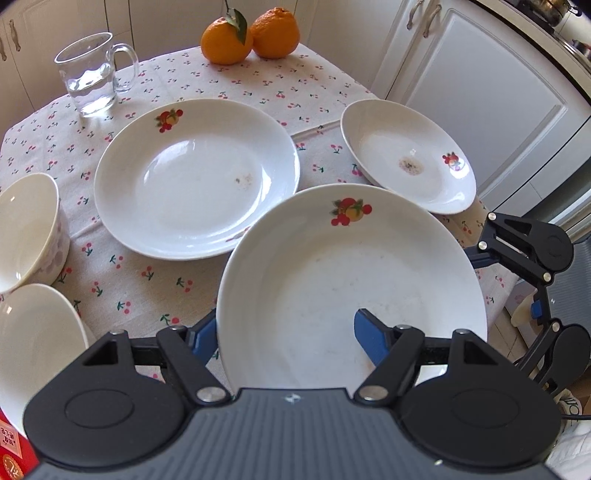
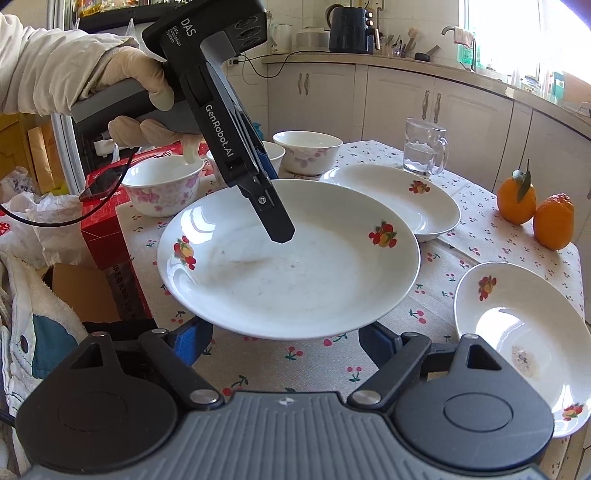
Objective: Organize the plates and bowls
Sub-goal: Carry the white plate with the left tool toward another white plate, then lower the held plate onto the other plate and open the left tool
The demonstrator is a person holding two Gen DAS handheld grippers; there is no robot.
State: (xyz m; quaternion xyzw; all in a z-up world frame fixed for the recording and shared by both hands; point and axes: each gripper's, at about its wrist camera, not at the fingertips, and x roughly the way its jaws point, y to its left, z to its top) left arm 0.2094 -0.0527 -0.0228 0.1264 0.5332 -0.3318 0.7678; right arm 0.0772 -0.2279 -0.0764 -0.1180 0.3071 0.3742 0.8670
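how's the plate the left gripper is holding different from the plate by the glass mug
The held plate is lifted and tilted, its rim between the left gripper fingers; the plate by the glass mug lies flat on the tablecloth, untouched. The held one shows two fruit motifs, the other one. Both are white, shallow and faintly soiled.

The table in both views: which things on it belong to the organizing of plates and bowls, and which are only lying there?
For the job:
- held plate, gripped at its rim by the left tool
- two more fruit-print plates
- three flowered bowls

Only lying there:
- glass mug with water
- two oranges
- red box
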